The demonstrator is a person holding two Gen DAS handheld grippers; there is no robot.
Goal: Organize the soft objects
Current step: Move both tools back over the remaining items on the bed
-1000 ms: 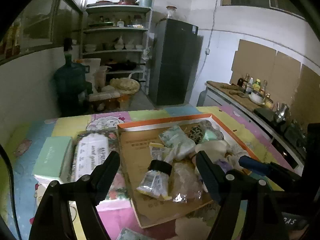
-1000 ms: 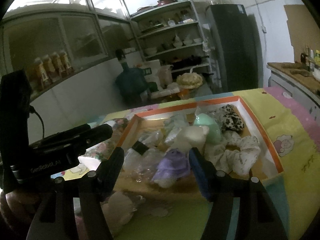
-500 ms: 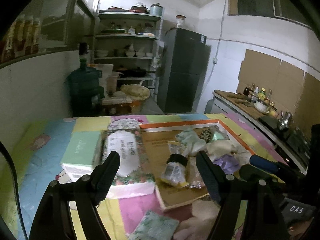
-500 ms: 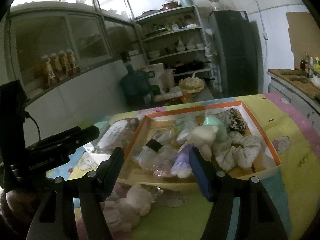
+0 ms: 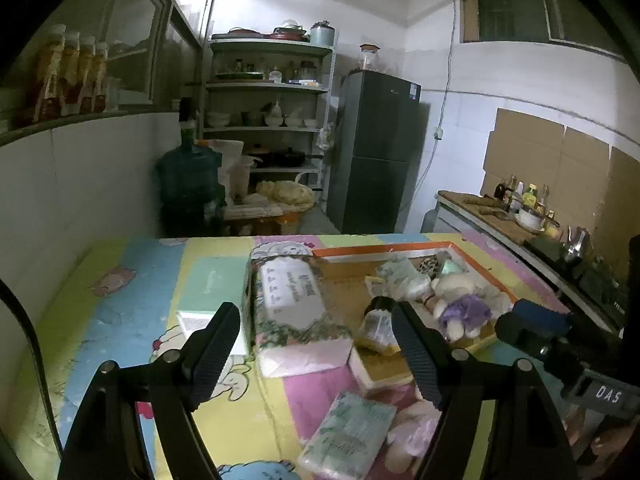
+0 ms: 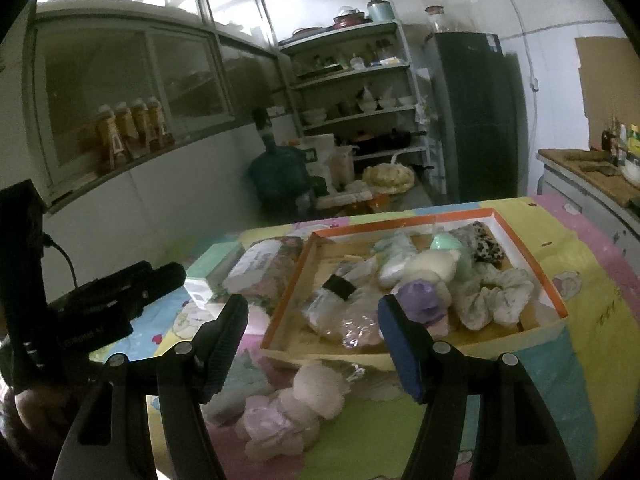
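The left gripper [image 5: 316,344] and right gripper [image 6: 312,336] both stand wide with nothing between their fingers, held above the near part of the table [image 5: 120,312], which is covered by a pastel cartoon mat. The mat's left side is bare up to the tiled wall; the far edge gives onto open floor before the shelves [image 5: 272,84] and fridge [image 5: 376,152].

An orange-rimmed box [image 6: 404,222] sits on the right half of the mat. In it lie a purple plush toy [image 6: 422,300], a cream plush [image 6: 432,266], a mint-green soft piece [image 6: 446,244], a spotted cloth [image 6: 486,244], crumpled white cloth [image 6: 500,298] and a black-capped bottle [image 6: 332,300].

Just left of the box lie a floral tissue pack [image 5: 292,300] and a mint-green carton [image 5: 212,284]. Outside its near edge rest a pink plush toy [image 6: 296,412] and a small green packet [image 5: 352,436]. The pack's print is too blurred to read; "DAS" [image 5: 608,394] shows on the right gripper's body.
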